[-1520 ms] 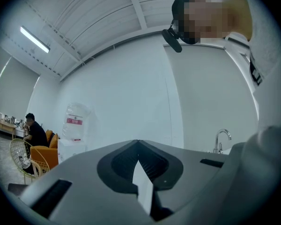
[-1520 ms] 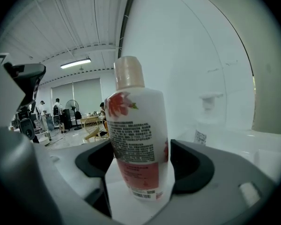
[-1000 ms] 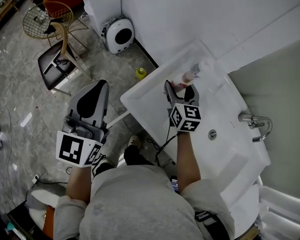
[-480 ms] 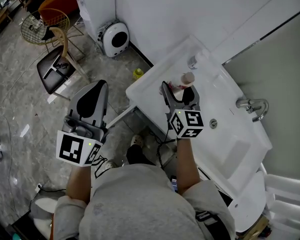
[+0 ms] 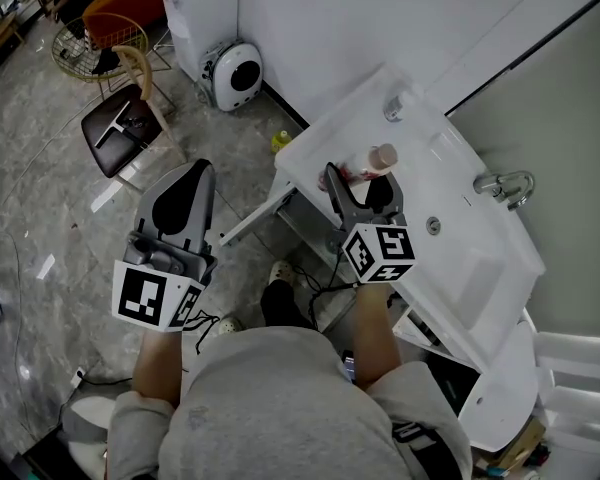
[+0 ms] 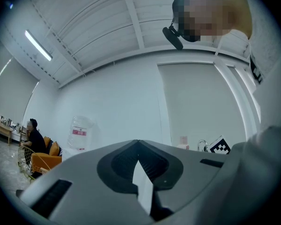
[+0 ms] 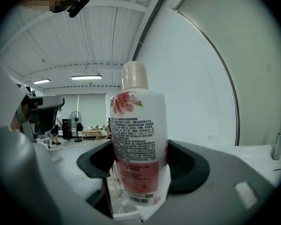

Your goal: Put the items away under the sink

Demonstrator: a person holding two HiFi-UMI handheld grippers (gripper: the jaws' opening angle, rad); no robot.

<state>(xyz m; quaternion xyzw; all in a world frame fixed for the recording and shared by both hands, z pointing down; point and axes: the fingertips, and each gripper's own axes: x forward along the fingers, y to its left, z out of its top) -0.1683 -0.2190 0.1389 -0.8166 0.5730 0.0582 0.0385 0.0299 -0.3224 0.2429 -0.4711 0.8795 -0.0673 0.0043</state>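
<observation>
One bottle (image 7: 139, 139) is held tight by the right gripper (image 5: 358, 186) fingers; keep it upright going under the sink (image 5: 470, 258). Left gripper (image 5: 187, 180) fingers shut, empty.

Your head camera looks steeply down on the sink (image 5: 480, 258) from well above its front edge, while the cameras on your left gripper (image 5: 188, 168) and right gripper (image 5: 360, 178) look level across the sink toward the wall, the right one close behind the bottle (image 7: 138, 139), and all three catch the faucet (image 5: 502, 185).
</observation>
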